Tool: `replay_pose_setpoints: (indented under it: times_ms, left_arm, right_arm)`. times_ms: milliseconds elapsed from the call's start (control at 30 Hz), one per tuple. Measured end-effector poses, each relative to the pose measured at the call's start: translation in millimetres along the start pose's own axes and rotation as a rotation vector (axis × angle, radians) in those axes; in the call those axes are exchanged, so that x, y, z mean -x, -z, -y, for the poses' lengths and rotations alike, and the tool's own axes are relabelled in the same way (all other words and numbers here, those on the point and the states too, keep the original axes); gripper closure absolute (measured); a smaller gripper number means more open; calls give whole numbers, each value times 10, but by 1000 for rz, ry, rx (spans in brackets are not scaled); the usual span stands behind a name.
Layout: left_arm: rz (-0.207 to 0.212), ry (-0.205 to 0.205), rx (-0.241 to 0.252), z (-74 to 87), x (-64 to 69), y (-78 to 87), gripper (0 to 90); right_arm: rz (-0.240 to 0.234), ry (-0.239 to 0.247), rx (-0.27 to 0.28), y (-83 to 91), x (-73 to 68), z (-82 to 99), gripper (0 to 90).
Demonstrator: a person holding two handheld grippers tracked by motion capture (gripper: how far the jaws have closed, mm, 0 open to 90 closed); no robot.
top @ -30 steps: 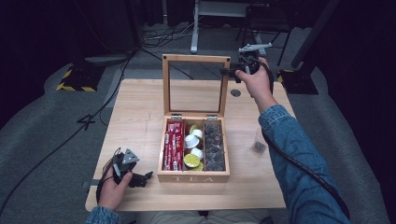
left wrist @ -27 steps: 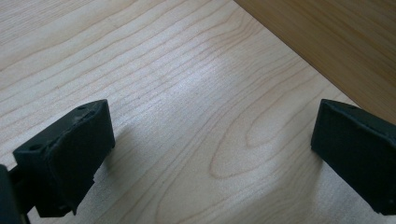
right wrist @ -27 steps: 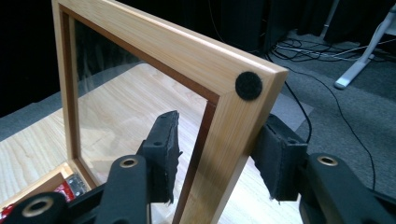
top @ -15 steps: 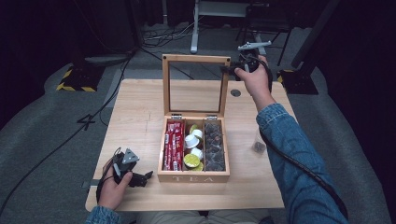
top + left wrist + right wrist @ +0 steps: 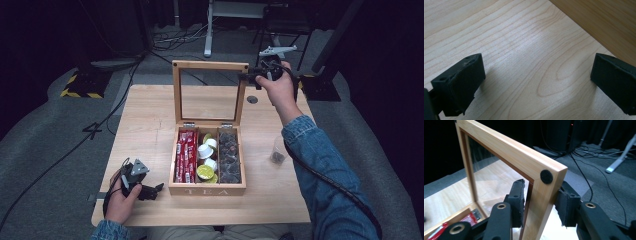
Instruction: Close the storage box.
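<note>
The right gripper [image 5: 540, 202] has just been closing, its pads pressing the upright lid [image 5: 210, 67] of the tea box [image 5: 207, 189], mid-desk. The left gripper [image 5: 155, 189] rests wide open, empty, near the front-left corner.

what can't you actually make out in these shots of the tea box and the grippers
- High view: the right gripper's pads are too small to tell contact with the lid.
- Right gripper view: the lid's side rail hides part of the far pad.
- High view: the plastic cup's contents are too small.
- Left gripper view: the box wall is cut off.
</note>
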State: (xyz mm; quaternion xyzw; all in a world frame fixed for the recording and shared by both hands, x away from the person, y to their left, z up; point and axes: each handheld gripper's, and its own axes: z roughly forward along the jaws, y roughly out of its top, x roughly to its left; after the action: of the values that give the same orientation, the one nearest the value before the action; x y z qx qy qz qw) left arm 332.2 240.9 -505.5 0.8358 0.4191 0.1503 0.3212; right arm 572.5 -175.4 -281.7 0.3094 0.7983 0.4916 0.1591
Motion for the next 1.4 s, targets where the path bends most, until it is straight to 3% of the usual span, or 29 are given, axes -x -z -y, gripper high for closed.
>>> replay_pose_setpoints:
  times_ms: [167,600,800,1167,1400]
  left_arm:
    - [-1,-2,-1,0,-1,1,0]
    - [0,-2,-1,0,-1,0,0]
    - [-3,-5,-2,0,-2,2,0]
    - [-2,-4,-2,-1,-1,2,0]
    - [-3,0,-3,1,4,3,1]
  right_arm:
    - [-32,-5,16,156,-105,43,643]
    - [-95,45,7,536,-443,209,654]
    - [-94,87,0,640,-600,305,645]
    - [-125,76,-20,739,-755,462,592]
    - [-127,103,-32,812,-908,640,525]
